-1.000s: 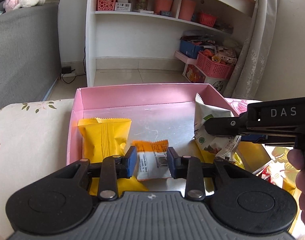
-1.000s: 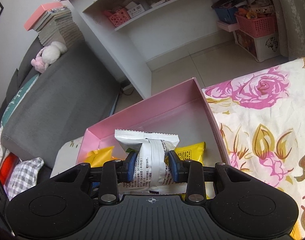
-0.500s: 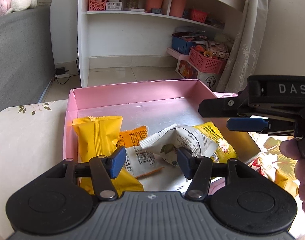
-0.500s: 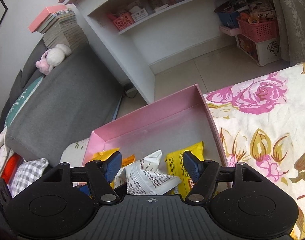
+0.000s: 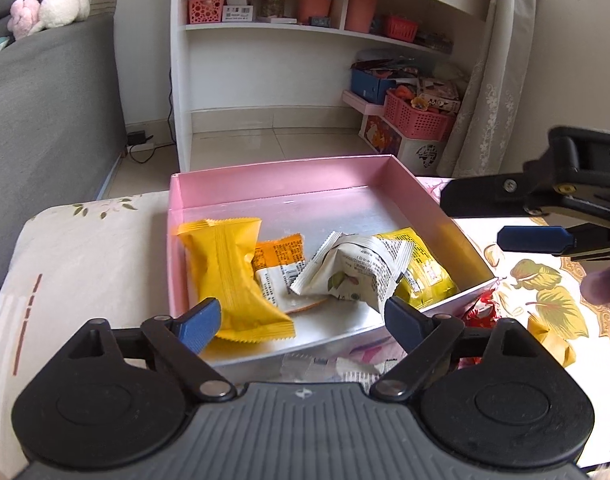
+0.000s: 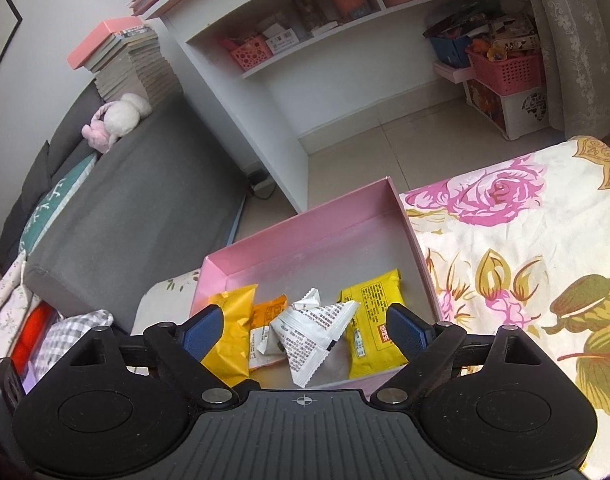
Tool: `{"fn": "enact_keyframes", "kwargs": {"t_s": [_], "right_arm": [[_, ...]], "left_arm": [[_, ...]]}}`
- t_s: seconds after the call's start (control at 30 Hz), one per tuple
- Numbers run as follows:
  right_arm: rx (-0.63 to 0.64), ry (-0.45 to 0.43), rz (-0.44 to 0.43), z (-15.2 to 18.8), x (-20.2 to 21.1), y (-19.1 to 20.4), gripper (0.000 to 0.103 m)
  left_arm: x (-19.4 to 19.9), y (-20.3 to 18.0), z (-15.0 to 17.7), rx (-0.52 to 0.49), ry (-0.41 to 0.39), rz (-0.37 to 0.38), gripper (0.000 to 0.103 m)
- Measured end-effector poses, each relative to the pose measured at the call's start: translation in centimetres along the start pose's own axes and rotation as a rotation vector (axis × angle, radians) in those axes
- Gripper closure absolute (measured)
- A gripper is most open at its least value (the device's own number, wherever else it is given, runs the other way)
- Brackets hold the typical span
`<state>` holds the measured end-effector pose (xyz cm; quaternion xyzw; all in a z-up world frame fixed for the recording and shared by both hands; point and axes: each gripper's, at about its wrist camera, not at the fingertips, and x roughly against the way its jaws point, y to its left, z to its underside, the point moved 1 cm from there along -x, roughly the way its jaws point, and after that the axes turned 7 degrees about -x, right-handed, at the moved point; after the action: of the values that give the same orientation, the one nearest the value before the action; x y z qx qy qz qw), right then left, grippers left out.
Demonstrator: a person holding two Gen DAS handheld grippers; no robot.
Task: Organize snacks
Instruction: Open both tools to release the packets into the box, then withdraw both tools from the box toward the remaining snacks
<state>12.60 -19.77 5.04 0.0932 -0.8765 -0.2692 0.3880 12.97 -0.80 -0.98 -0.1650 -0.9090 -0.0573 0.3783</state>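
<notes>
Currently both claws, left gripper [image 5: 301,318] and right gripper [image 6: 305,326], just spread wide, empty. White crinkled foil snack packet [image 5: 351,270] rests inside shallow pink cardboard box [image 5: 281,184]. Withdraw straight above box, avoid snagging packets.

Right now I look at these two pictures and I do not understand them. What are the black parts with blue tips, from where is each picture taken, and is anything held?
No robot here: a person holds one hand tool in each hand, each carrying a camera that looks along its two fingers. One picture comes from the left gripper, the other from the right gripper. On a flowered cloth stands a pink box with four snacks: a yellow packet, an orange packet, a white packet and a yellow printed packet. Both pairs of fingers have just been opening. They are open and hold nothing.
</notes>
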Motion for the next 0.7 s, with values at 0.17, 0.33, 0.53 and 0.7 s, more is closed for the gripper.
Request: {"fn": "enact_keyframes", "kwargs": {"t_s": [0.17, 0.33, 0.53, 0.7], "right_arm": [[0.03, -0.005, 0.033, 0.7, 1.8, 0.4, 0.008], [0.045, 0.004, 0.056, 1.7, 3.2, 0.3, 0.007], [0.099, 0.008, 0.082, 4.0, 4.4, -0.2, 0.006], [0.212, -0.055, 0.15, 5.9, 5.4, -0.4, 0.006]], "left_arm": [[1.7, 0.1, 0.5, 0.023, 0.01, -0.015, 0.007], [3.0, 0.2, 1.5, 0.03, 0.037, -0.05, 0.003], [4.3, 0.6, 3.5, 0.048, 0.047, -0.058, 0.001], [5.2, 1.1, 5.6, 0.017, 0.043, -0.054, 0.0]]}}
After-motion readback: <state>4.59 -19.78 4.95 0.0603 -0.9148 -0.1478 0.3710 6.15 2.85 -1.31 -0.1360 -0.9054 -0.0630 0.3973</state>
